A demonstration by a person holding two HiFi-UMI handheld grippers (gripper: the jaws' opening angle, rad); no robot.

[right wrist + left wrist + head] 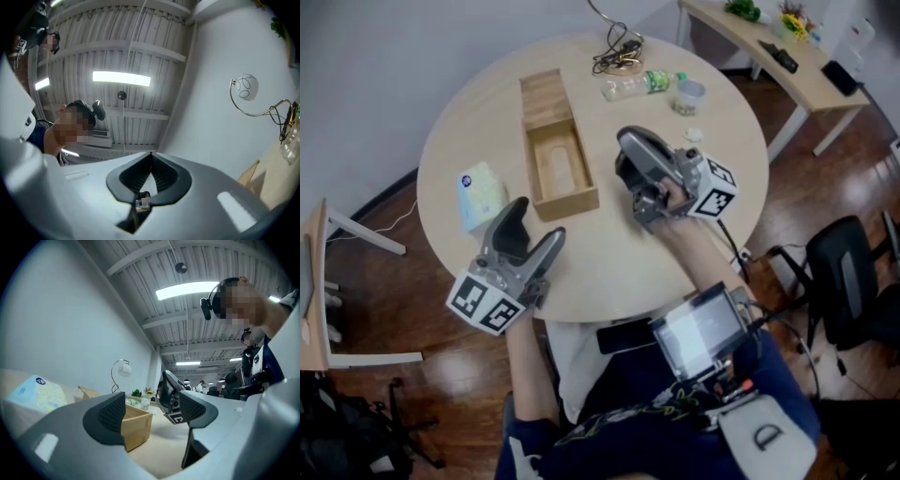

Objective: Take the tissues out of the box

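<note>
— Does the left claw's (154, 412) view show inside the wooden box (138, 425)?
— No, just its outer wall, partly behind one finger (110, 420).
— The tissue pack (35, 392)?
— Lower part hidden by the claw's body; print too blurred to read.
— The far worktop (806, 80)?
— Things there too small to tell.

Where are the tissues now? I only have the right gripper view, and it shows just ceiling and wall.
Observer: The tissue pack lies on the table, outside the wooden box, to its left in the head view.
Operator: Anything left in the box?
Observer: No, its open compartment shows only bare wood.
Operator: And the left gripper?
Observer: The left gripper has its jaws apart with nothing between them, close to the tissue pack.
</note>
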